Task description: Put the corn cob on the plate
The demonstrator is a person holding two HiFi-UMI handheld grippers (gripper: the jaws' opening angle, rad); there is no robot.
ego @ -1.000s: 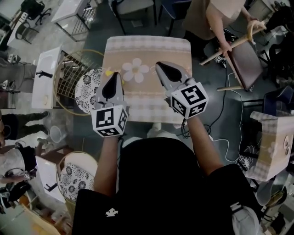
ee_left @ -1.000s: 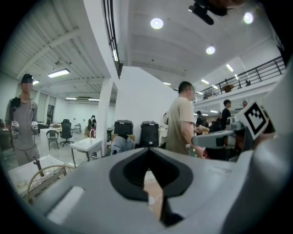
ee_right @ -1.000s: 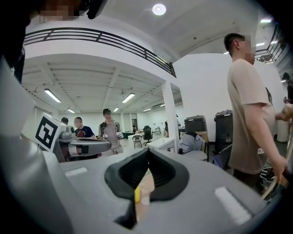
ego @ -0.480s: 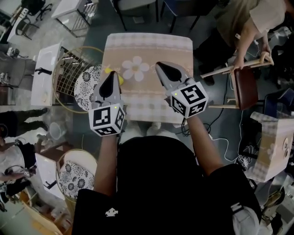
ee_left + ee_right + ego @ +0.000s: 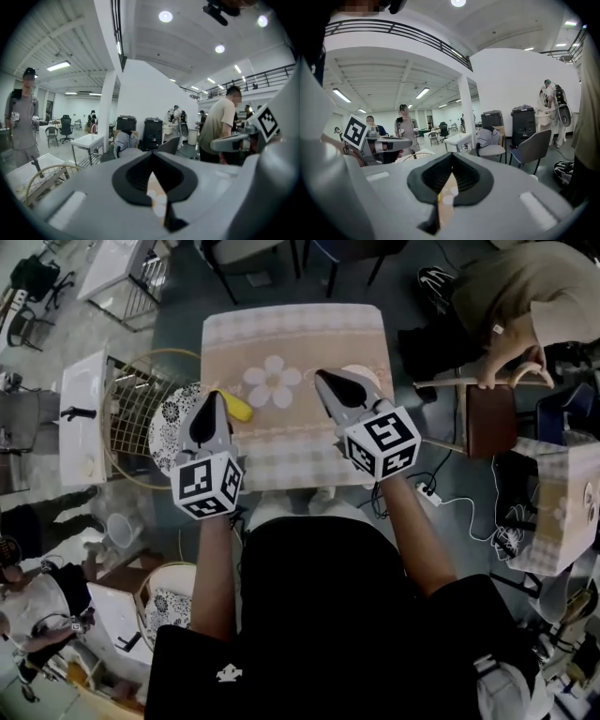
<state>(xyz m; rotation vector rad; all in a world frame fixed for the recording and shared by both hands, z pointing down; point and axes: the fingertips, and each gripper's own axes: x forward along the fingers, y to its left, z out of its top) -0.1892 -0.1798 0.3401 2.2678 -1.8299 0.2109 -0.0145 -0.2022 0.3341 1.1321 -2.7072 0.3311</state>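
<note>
Left claw [image 5: 210, 399] has its jaws shut tip to tip with nothing in them; its own view [image 5: 151, 154] shows them closed over bare cloth. In the head view it sits at left centre of the frame, pointing toward the top. The patterned plate [image 5: 169, 427] lies just left of it, partly hidden behind it. The plate is off the counter's left edge and seems to rest on a wire basket [image 5: 131, 395].

Corn cob [image 5: 236, 407] lies on the counter [image 5: 309, 329] at its left edge, just right of the left claw's tip. Can't tell if they touch. Its long axis runs diagonally, upper left to lower right in the frame, so it lies skewed to the claw's line.

The cob is not yet picked up, so the task looks barely begun. The left claw is clearly the nearer one. My guess is it has to open, shift a little right and grip across the cob's short side, then carry it left to the plate.

Right claw [image 5: 325, 381] is also fully shut and empty in its own view [image 5: 451, 157]. It sits right of centre over the counter, well apart from the cob.
</note>
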